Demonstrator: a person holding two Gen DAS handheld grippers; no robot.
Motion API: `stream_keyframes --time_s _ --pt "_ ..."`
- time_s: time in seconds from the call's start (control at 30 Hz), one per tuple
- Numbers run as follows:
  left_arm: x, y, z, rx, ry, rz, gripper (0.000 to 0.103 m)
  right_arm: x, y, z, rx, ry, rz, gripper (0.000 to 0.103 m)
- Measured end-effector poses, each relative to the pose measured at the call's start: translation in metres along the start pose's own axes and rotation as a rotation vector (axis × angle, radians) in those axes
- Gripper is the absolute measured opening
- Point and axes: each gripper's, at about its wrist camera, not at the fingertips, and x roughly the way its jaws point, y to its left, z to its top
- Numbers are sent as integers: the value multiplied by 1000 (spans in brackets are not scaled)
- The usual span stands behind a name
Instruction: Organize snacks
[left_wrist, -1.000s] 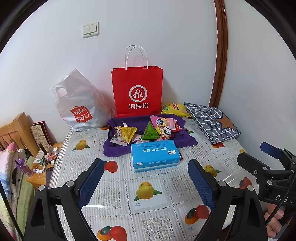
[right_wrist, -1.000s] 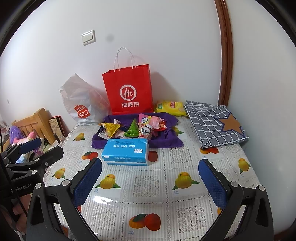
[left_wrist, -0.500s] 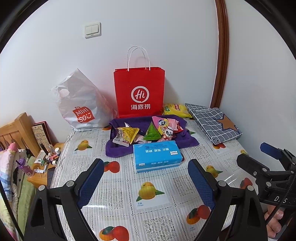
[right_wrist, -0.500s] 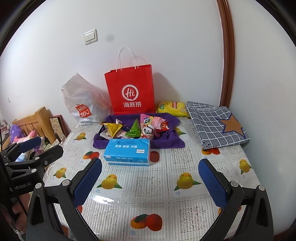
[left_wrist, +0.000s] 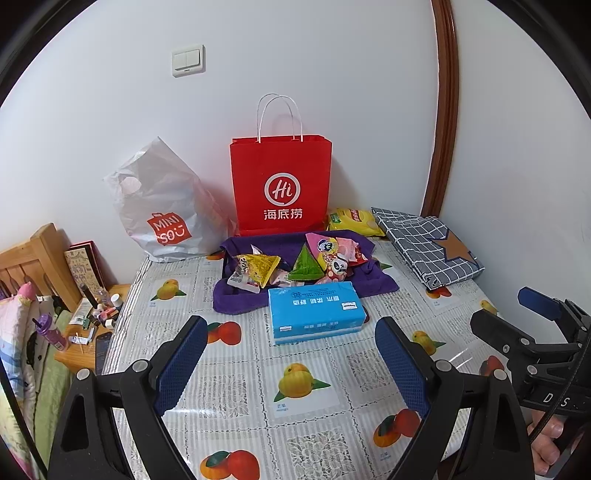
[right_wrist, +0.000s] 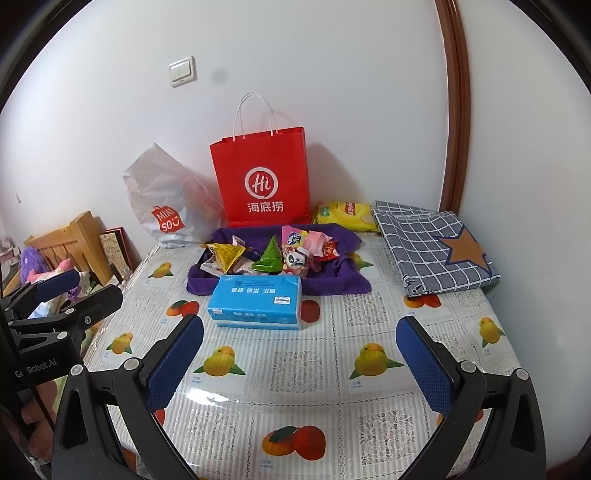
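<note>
A pile of small snack packets (left_wrist: 295, 260) (right_wrist: 275, 253) lies on a purple cloth (left_wrist: 373, 284) (right_wrist: 343, 282) at the back of the table. A yellow chip bag (left_wrist: 352, 220) (right_wrist: 345, 214) lies behind it to the right. My left gripper (left_wrist: 290, 363) is open and empty, held above the table's front, well short of the snacks. My right gripper (right_wrist: 299, 360) is open and empty, also over the front of the table. Each gripper shows at the edge of the other's view.
A blue tissue pack (left_wrist: 316, 312) (right_wrist: 256, 301) lies just in front of the cloth. A red paper bag (left_wrist: 280, 188) (right_wrist: 262, 181) and a white plastic bag (left_wrist: 166, 210) (right_wrist: 166, 206) stand against the wall. A folded checked cloth (left_wrist: 428, 247) (right_wrist: 432, 243) lies at right. A cluttered bedside stand (left_wrist: 92, 325) is at left.
Both grippers have drawn back and risen slightly, so the table's objects look a little smaller and farther. Nothing on the table has moved.
</note>
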Motion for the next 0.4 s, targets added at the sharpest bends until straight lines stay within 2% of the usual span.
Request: stream_keyframes --time_s 0.4 --pt "0 4 1 -9 -4 8 92 3 2 -1 -7 5 2 103"
